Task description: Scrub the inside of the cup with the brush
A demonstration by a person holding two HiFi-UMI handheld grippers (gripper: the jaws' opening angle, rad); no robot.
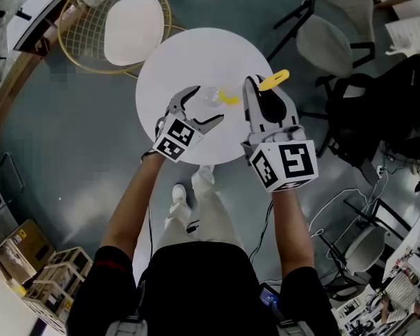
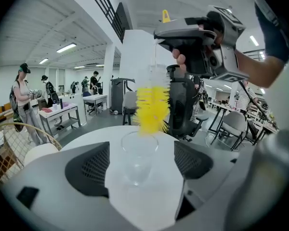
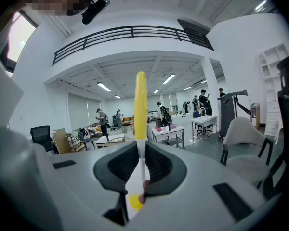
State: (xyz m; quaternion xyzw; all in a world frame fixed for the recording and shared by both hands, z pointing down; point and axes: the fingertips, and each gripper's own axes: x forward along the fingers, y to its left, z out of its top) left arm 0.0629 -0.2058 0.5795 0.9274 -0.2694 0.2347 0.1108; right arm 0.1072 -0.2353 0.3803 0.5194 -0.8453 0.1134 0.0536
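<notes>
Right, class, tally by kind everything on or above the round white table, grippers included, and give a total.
clear cup: 1
yellow brush: 1
grippers: 2, the left gripper and the right gripper
Total: 4

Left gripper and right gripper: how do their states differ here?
The left gripper stands open around the clear cup, not touching it; the right gripper is shut on the brush at its thin stem. The left gripper bears nothing, the cup resting on the white table; the right gripper holds the brush in the air. Both are hand-held over the same table.
</notes>
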